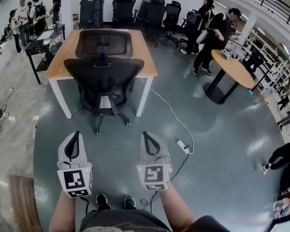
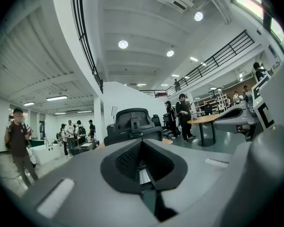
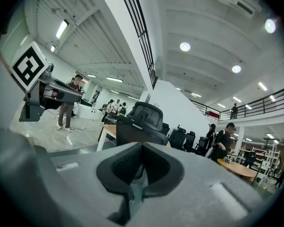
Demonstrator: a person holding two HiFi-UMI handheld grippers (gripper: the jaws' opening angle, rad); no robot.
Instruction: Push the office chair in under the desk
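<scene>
A black office chair (image 1: 104,74) with a mesh headrest stands at the near side of a wooden desk (image 1: 58,66) on white legs. Its back faces me and its wheeled base (image 1: 108,117) rests on the grey floor by the desk's front edge. My left gripper (image 1: 76,136) and right gripper (image 1: 146,136) hover side by side below the chair, apart from it, both shut and empty. The chair (image 2: 132,124) shows ahead of the shut left gripper (image 2: 142,176) in the left gripper view. It also rises beyond the right gripper (image 3: 137,176) as the chair (image 3: 142,124) in the right gripper view.
A white power strip (image 1: 182,146) and its cable lie on the floor right of the chair. A round wooden table (image 1: 234,69) with a person beside it stands at right. Several black chairs (image 1: 152,11) line the back. People gather by a dark table (image 1: 43,40) at back left.
</scene>
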